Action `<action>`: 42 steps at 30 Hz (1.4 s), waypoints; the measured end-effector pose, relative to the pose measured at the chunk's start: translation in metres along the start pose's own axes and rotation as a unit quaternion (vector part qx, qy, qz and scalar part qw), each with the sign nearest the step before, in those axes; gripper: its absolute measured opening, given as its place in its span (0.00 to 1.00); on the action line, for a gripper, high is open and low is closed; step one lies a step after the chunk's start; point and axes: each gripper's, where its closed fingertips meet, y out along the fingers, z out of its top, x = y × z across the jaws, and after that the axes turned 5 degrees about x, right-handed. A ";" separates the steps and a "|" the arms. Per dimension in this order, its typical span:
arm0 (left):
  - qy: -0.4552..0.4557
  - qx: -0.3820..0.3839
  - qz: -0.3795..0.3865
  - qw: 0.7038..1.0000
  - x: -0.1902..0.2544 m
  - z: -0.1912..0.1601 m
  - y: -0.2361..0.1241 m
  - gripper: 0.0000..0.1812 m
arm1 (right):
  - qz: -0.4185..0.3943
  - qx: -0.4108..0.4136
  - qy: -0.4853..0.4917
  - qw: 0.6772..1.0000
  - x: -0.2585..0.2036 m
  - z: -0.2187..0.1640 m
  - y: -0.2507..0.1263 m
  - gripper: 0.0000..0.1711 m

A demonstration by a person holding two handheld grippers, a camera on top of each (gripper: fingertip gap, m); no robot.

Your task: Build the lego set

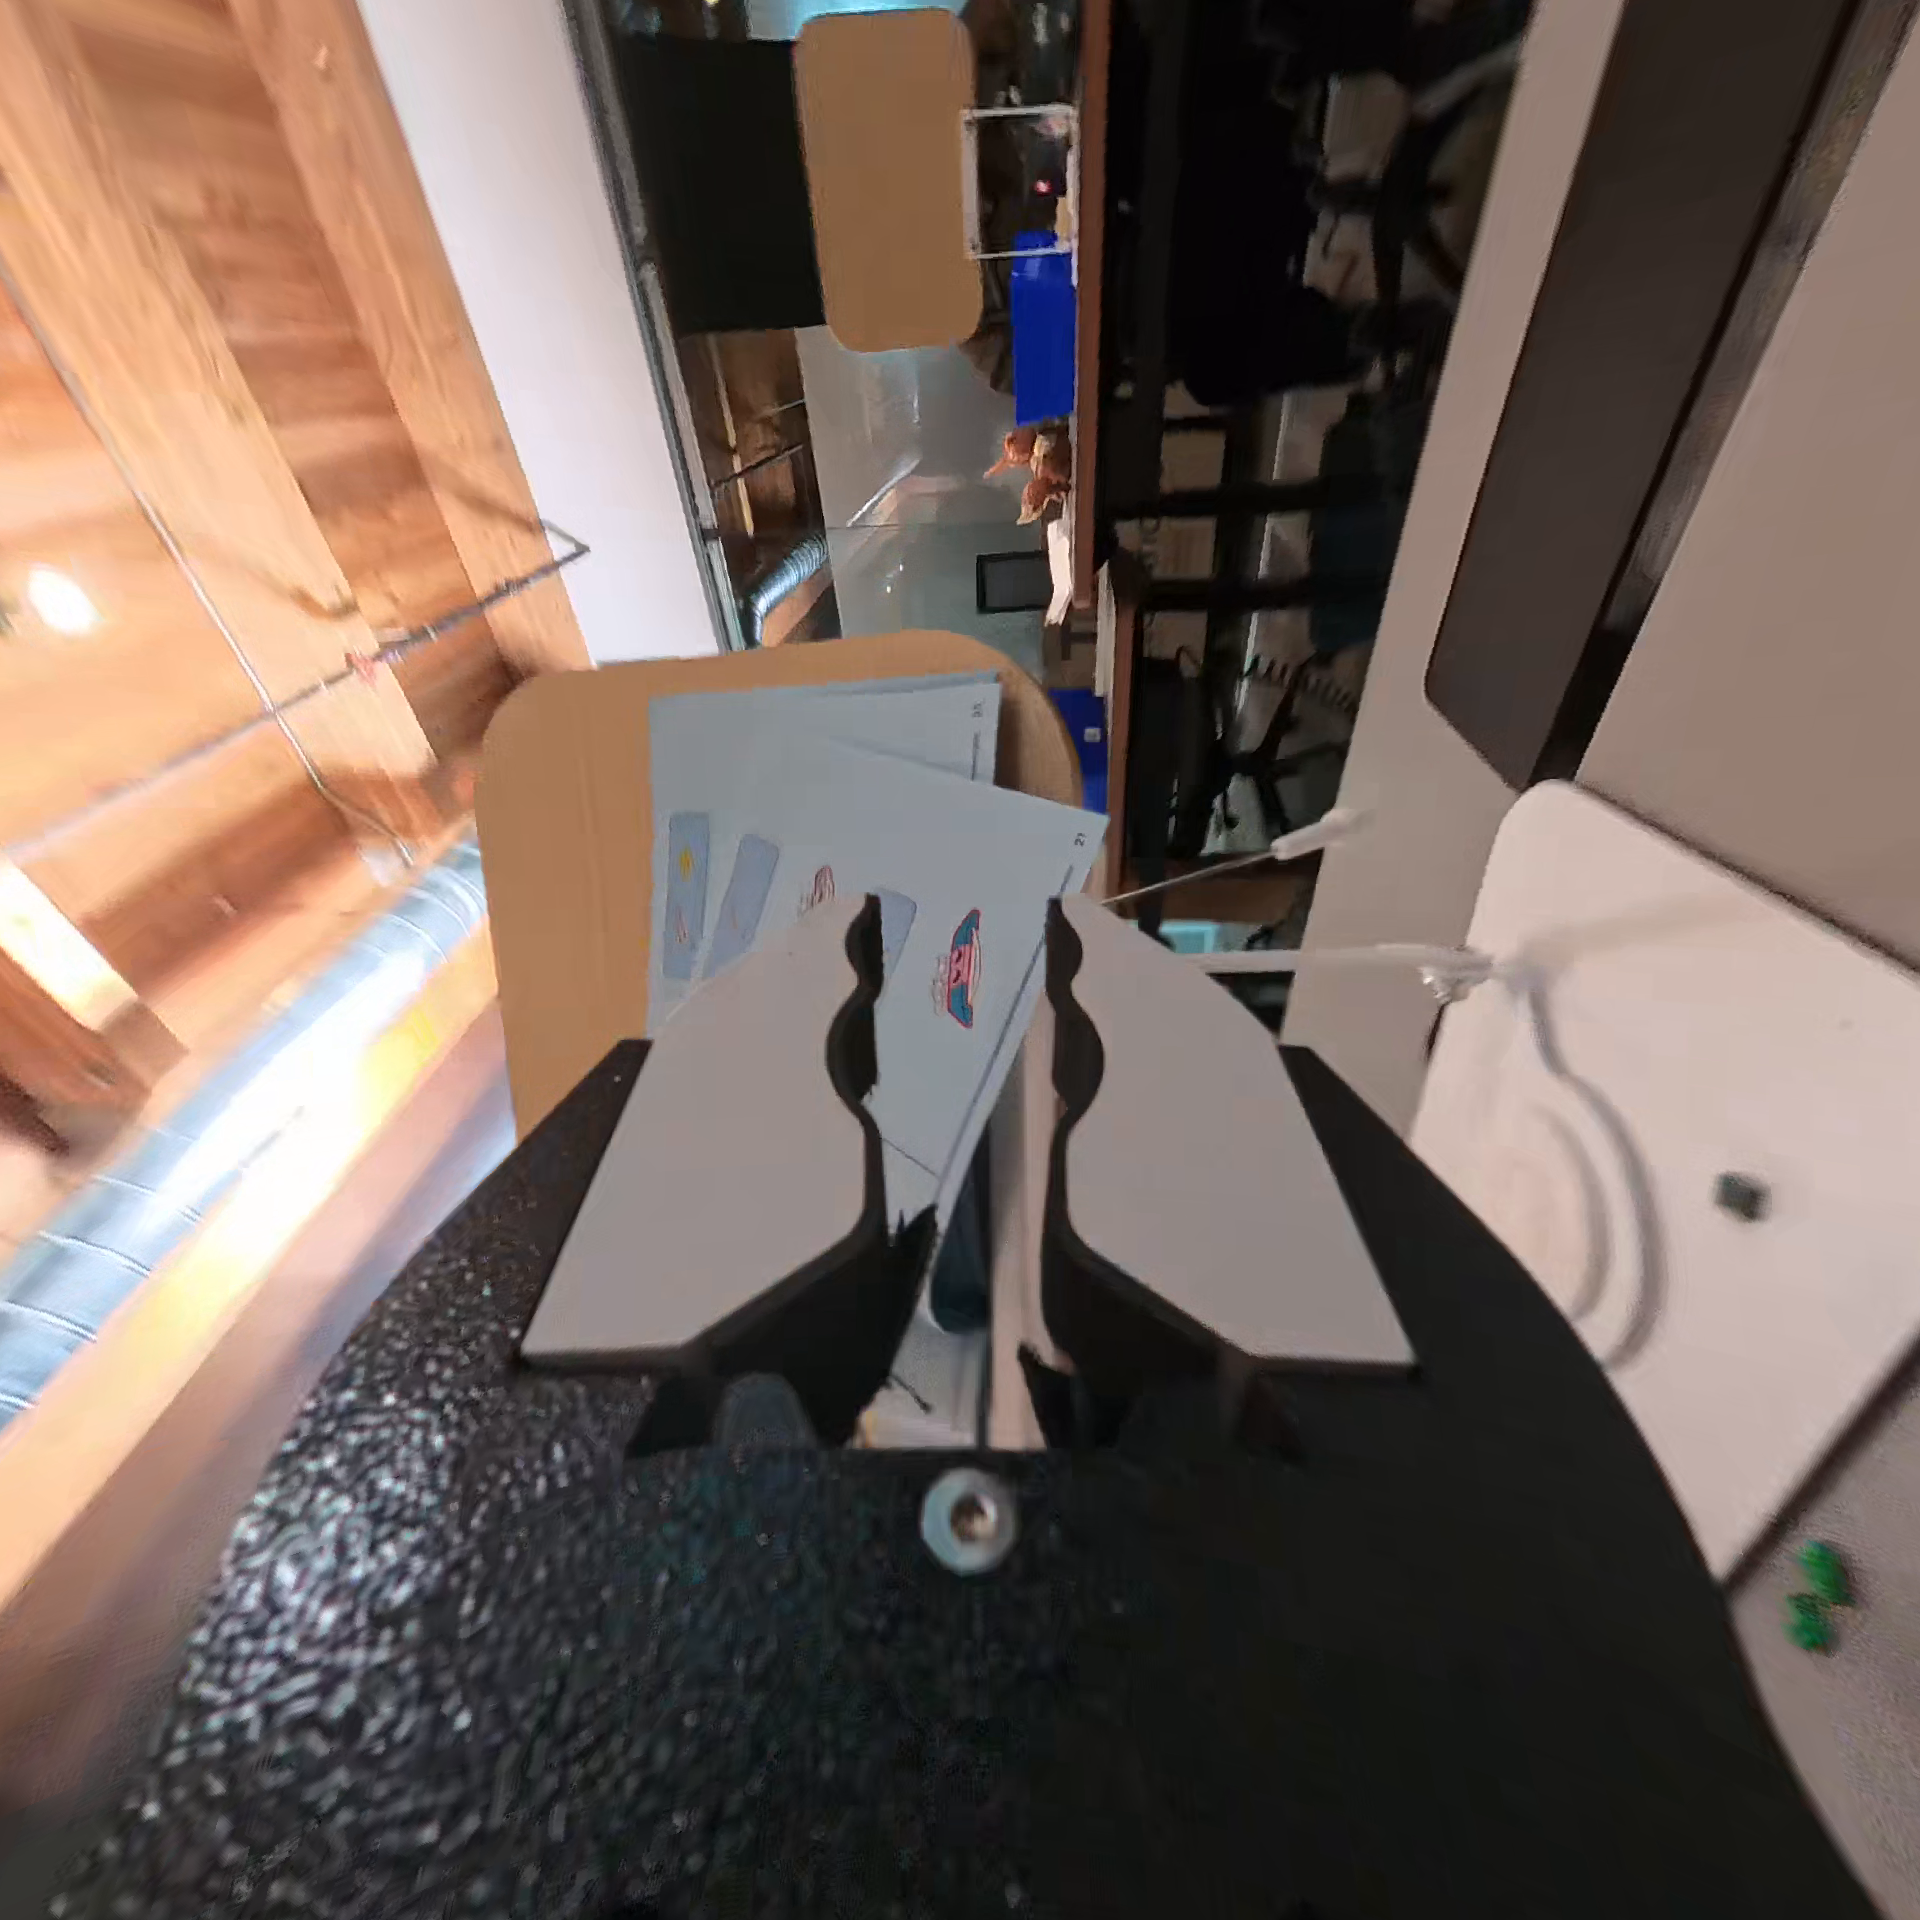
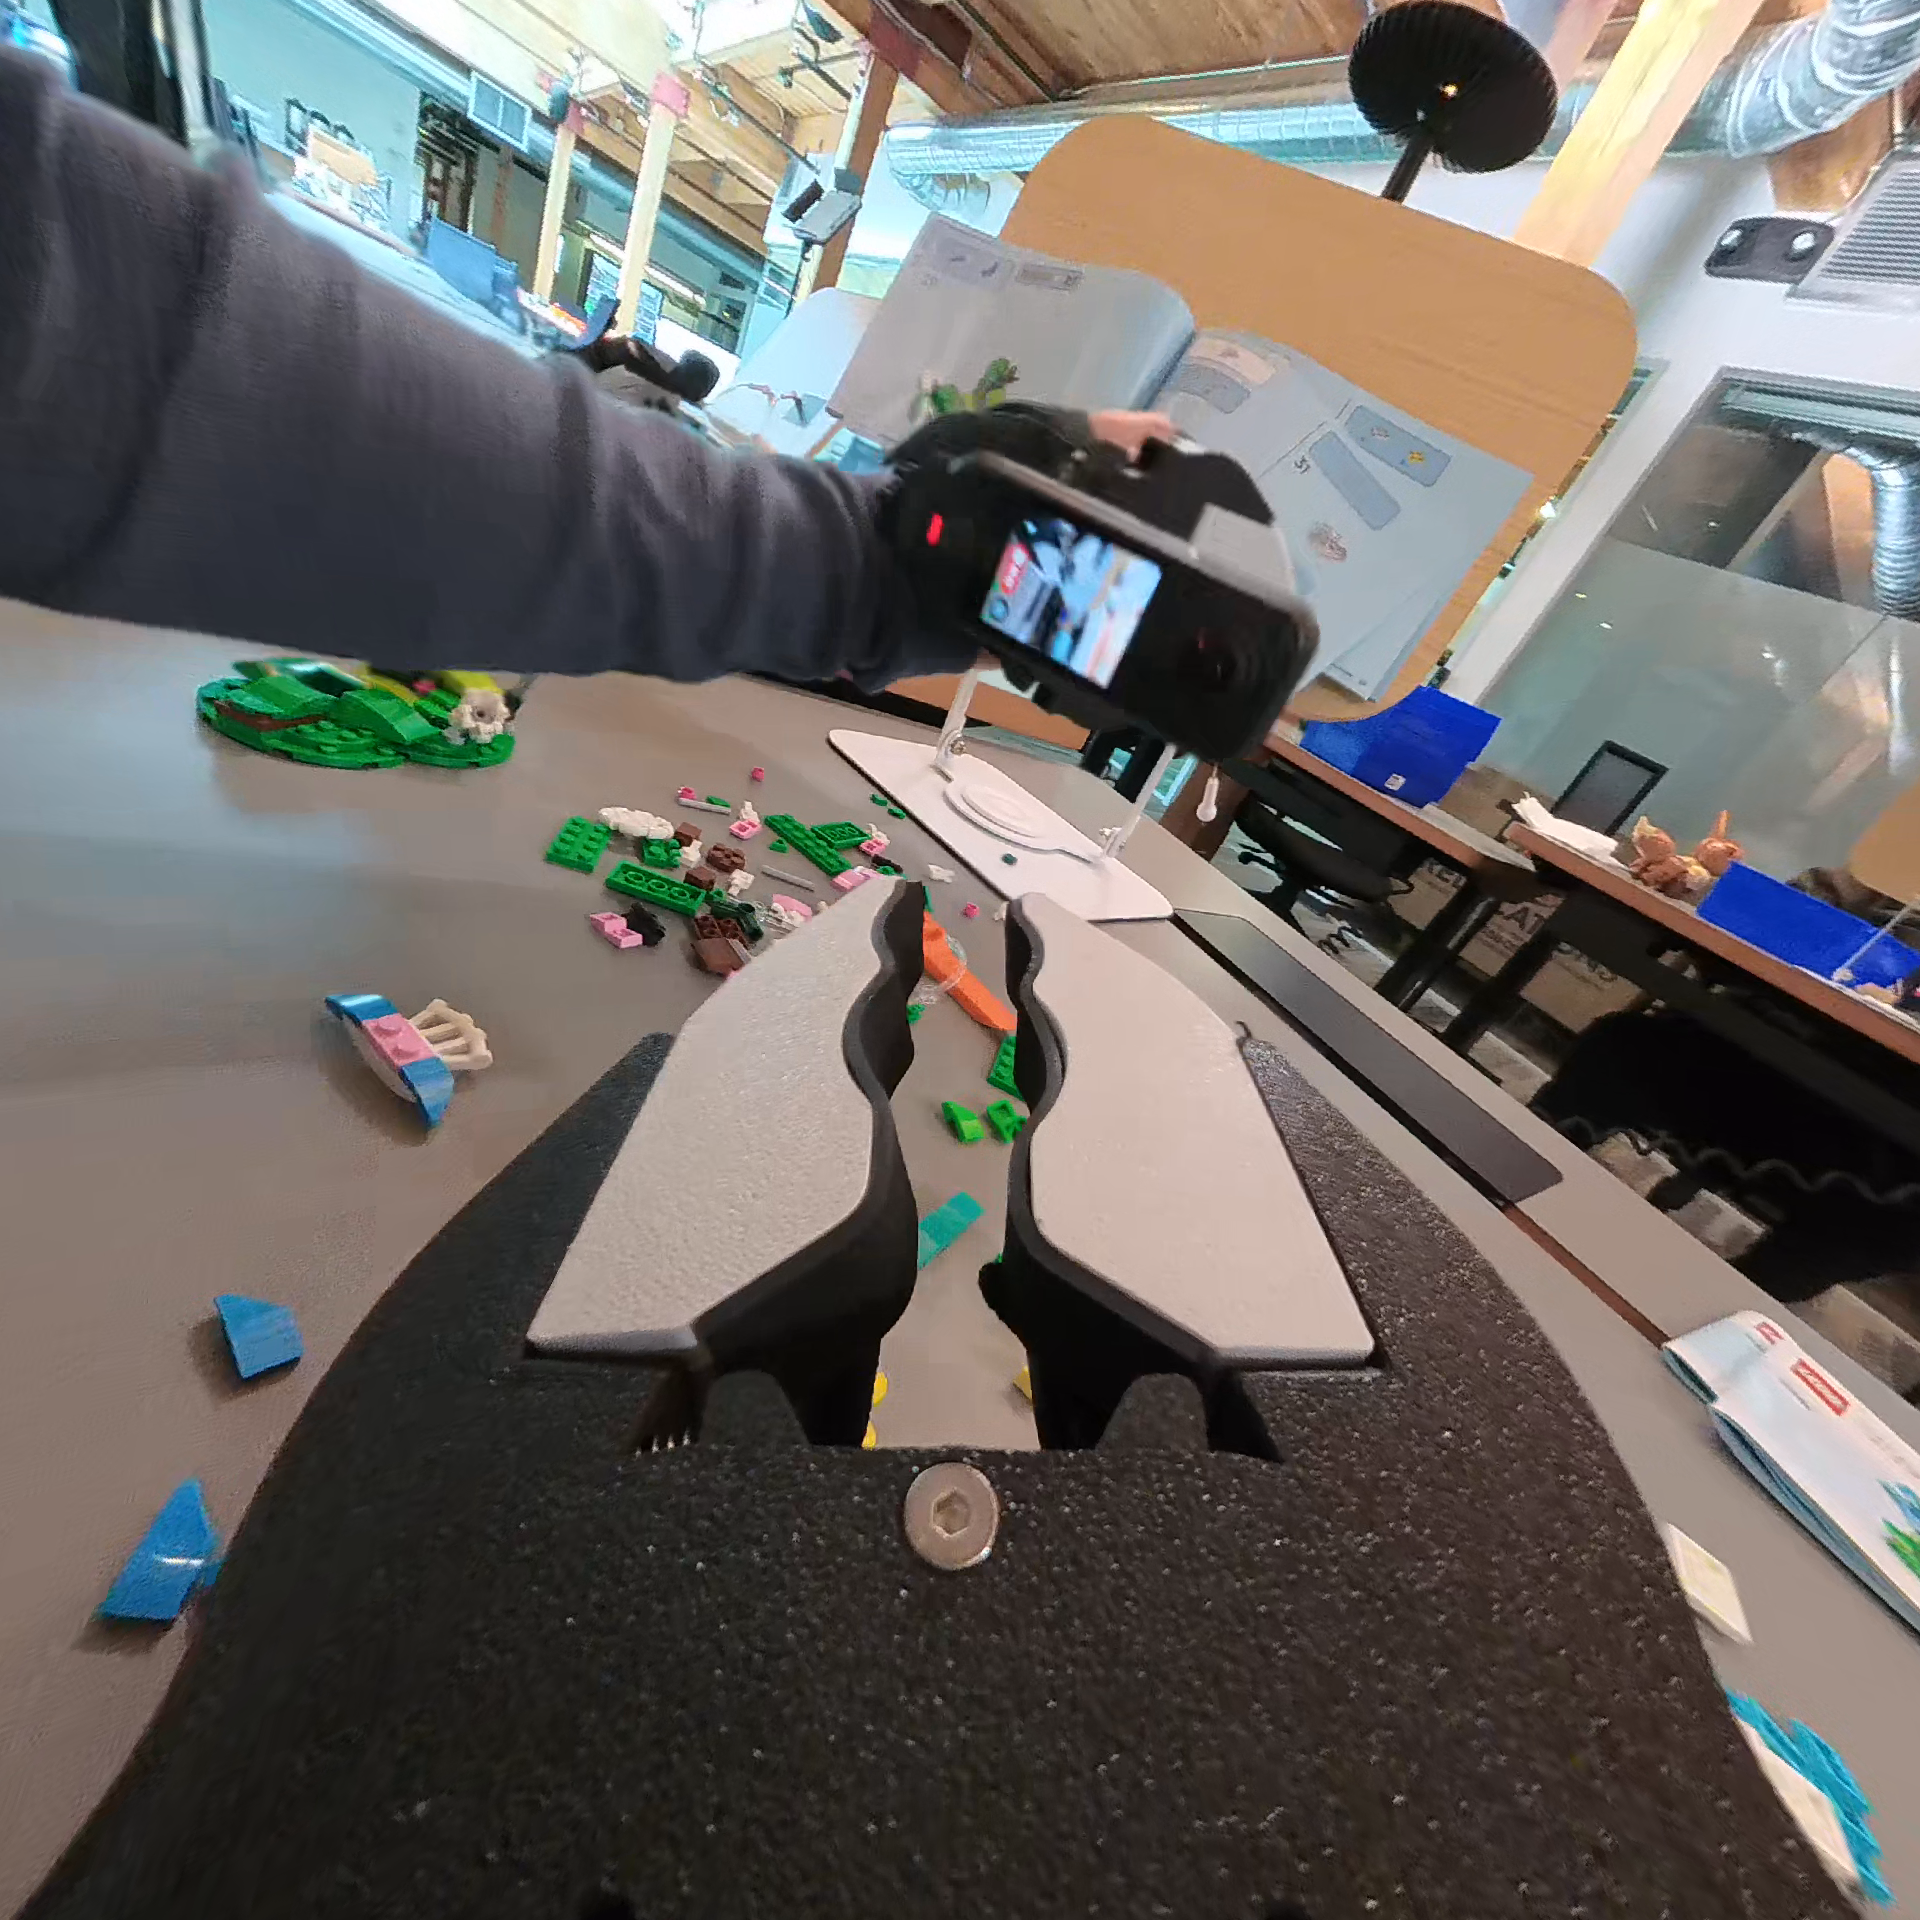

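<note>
Loose lego pieces (image 2: 717,883) lie scattered on the grey table (image 2: 156,935), a green build (image 2: 343,717) beyond. The right gripper (image 2: 961,914) hovers above, spread and empty. The left gripper (image 1: 961,914), also spread, faces the propped instruction booklet (image 1: 914,831) on its white stand (image 2: 1018,821).

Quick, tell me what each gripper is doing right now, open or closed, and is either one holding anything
Left gripper: open, holding nothing, raised toward the instruction booklet.
Right gripper: open, holding nothing, above the loose bricks.
</note>
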 end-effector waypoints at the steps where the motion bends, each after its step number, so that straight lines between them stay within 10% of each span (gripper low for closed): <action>1: 0.030 -0.001 -0.011 0.999 0.003 -0.001 0.005 0.17 | 0.003 0.001 0.002 1.000 -0.001 0.000 0.000 0.09; 16: 0.090 -0.045 -0.062 0.993 0.010 -0.038 0.035 0.06 | 0.020 -0.006 0.018 1.000 -0.005 -0.004 0.003 0.09; 21: -0.072 -0.006 -0.030 0.997 -0.003 -0.025 0.020 0.00 | 0.019 -0.008 0.015 1.000 -0.005 -0.005 0.003 0.08; 34: -0.668 0.136 0.077 0.728 -0.052 -0.049 -0.026 0.00 | 0.015 -0.026 -0.008 1.000 -0.002 0.001 0.003 0.10; 42: -0.651 0.132 0.064 0.745 -0.046 -0.061 -0.030 0.00 | -0.041 -0.003 0.062 0.997 0.058 0.065 0.076 0.12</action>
